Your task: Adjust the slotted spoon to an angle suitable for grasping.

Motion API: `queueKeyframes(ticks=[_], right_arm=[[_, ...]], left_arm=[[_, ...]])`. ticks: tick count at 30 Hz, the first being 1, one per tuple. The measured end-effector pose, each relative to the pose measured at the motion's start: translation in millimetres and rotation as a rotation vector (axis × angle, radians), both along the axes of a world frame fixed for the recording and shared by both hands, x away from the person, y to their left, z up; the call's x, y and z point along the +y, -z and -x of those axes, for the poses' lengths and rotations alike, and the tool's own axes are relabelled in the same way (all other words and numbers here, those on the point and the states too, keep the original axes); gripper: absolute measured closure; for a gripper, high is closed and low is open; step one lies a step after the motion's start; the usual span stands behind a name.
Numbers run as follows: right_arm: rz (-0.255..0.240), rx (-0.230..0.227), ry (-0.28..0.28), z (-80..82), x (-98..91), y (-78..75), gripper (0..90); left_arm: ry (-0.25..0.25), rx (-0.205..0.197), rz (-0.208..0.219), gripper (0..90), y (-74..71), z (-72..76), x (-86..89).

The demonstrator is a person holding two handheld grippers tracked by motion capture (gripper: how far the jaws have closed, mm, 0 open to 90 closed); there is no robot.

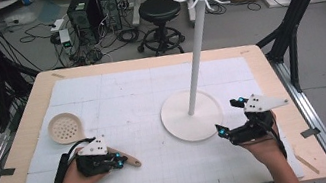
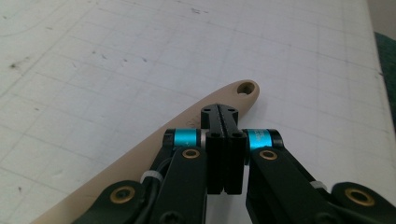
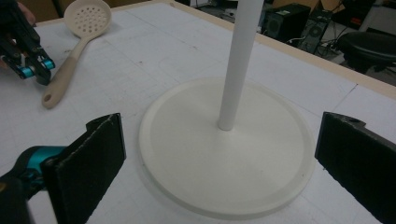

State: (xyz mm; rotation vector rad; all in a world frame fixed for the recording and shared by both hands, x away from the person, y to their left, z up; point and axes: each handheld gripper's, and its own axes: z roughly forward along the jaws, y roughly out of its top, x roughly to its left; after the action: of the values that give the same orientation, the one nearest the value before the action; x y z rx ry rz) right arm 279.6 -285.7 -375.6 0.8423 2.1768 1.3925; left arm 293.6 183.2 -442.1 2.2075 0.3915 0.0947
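Skimmer (image 1: 66, 127) lies on desk (image 1: 18, 147), far left | left gripper (image 1: 120, 161), fingers together, poised over handle, likely for pickup | hook stand (image 1: 192, 115) centre | right gripper (image 1: 230, 116), fingers wide apart, faces stand base.

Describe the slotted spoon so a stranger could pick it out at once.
On the white gridded mat, look left of the tall white hook stand. The beige plastic skimmer spoon lies flat there, with a round perforated bowl and a hole at its handle tip, beside the left gripper.
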Motion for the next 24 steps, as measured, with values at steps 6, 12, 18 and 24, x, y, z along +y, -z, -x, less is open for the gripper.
queueKeyframes(ticks=[6, 12, 18, 24], right_arm=[[-0.004, 0.003, 0.003, 0.1, 0.4, -0.2, 0.5], [-0.002, 0.005, 0.003, 0.1, 0.7, 0.1, 0.5], [-0.001, 0.014, 0.005, -0.5, 0.3, 1.5, 0.5], [0.007, 0.014, 0.003, -2.0, 0.4, 3.6, 0.5]], left_arm=[[-0.077, -0.020, -0.014, 89.6, -0.5, -11.5, -16.1], [-0.145, -0.016, -0.024, 89.6, 0.8, -26.0, -21.6], [-0.244, -0.018, -0.048, 89.6, 0.1, -42.0, -28.5], [-0.325, -0.018, -0.054, 89.6, 1.2, -56.2, -33.9]])
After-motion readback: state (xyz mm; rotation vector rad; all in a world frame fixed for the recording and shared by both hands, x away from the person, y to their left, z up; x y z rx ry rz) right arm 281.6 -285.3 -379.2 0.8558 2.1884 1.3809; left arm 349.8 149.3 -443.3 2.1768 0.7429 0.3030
